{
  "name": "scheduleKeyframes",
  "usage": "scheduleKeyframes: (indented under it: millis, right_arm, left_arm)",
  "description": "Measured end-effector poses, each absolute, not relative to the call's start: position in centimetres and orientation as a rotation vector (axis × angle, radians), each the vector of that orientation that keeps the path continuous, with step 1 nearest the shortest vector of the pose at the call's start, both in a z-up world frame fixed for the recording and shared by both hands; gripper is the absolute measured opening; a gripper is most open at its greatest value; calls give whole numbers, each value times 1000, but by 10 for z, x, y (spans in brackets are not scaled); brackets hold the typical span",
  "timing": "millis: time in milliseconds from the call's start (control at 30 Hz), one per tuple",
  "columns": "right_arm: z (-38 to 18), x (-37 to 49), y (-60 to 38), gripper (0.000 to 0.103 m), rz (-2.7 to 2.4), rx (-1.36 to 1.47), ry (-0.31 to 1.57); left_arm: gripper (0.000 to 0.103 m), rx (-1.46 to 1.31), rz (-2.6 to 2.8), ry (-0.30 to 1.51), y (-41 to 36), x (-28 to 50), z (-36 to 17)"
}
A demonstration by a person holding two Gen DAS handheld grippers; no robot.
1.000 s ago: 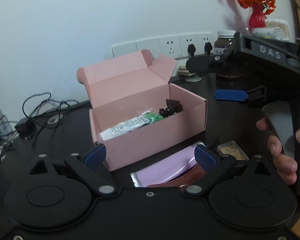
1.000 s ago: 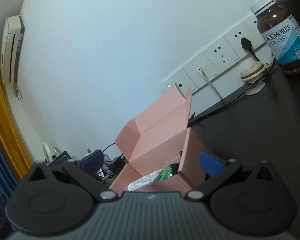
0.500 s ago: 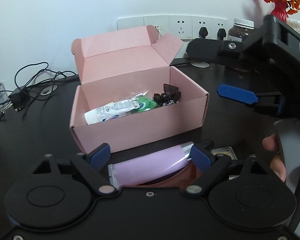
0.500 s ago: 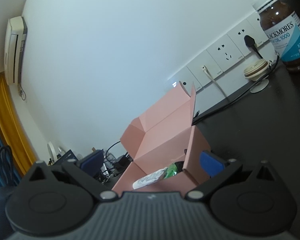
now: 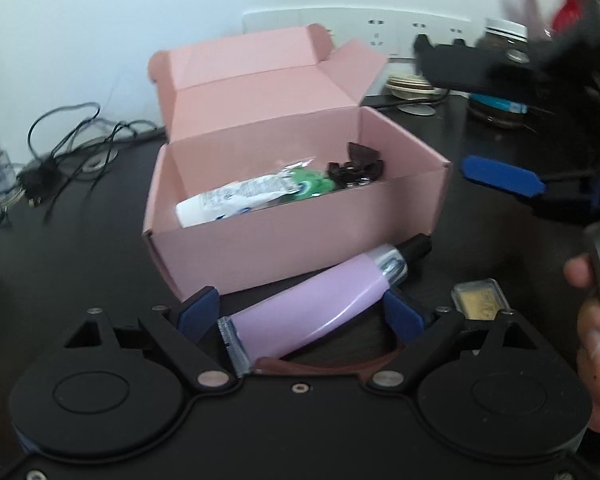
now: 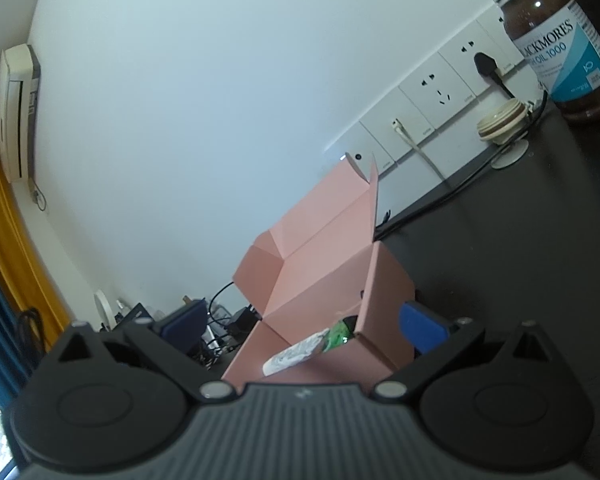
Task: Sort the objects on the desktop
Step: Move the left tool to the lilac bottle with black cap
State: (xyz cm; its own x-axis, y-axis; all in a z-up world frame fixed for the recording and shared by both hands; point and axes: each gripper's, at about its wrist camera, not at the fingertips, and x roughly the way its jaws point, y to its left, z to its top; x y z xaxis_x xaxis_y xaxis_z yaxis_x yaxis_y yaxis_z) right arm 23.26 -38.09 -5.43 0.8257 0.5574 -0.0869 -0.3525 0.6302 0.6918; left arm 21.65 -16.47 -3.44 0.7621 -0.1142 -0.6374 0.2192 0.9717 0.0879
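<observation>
The left tool (image 5: 300,312) is held with its pads spread wide, nothing clamped. The lilac tube (image 5: 316,308) is seen lying on the counter (image 5: 500,248) between those pads, just before the pink box (image 5: 300,236). It is judged light, soft, slippery; its mid-body is best pinched gently.
</observation>
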Motion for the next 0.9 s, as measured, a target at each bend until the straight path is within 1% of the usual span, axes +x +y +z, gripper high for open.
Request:
scheduleKeyframes:
  millis: [67,133,200,300,400,433,467,500,533,767,900]
  right_arm:
    - [-54,233,-380,102,530,715,309]
    - [-53,233,-379,102,528,707,311]
    - [-52,233,-378,102,528,700,313]
    - [-52,234,-377,102,525,698,315]
    - [-52,234,-378,102,522,700,314]
    - [-53,234,-378,102,522,700,314]
    - [-53,234,-378,102,522,700,315]
    - [-53,234,-378,102,522,700,316]
    - [-53,234,-377,102,523,700,317]
    - [-54,232,-377,102,527,700,319]
    - [-54,231,-376,102,524,698,318]
  left_arm:
    - [87,156,-192,683,-162,218,-33]
    - [80,178,-219,677,-164,218,-32]
    - [79,214,-259,666,-169,216,-29]
    - [74,255,-310,651,-177,214,-30]
    - [74,274,-336,644,-182,215,-33]
    - [72,274,-342,644,-184,216,-34]
    - [68,270,-342,645,-184,218,-34]
    - [60,262,-339,645,-183,218,-34]
    - [58,254,-336,646,-182,219,-34]
    - [57,240,-325,639,-180,213,-35]
    - [53,260,-359,632,-177,209,-35]
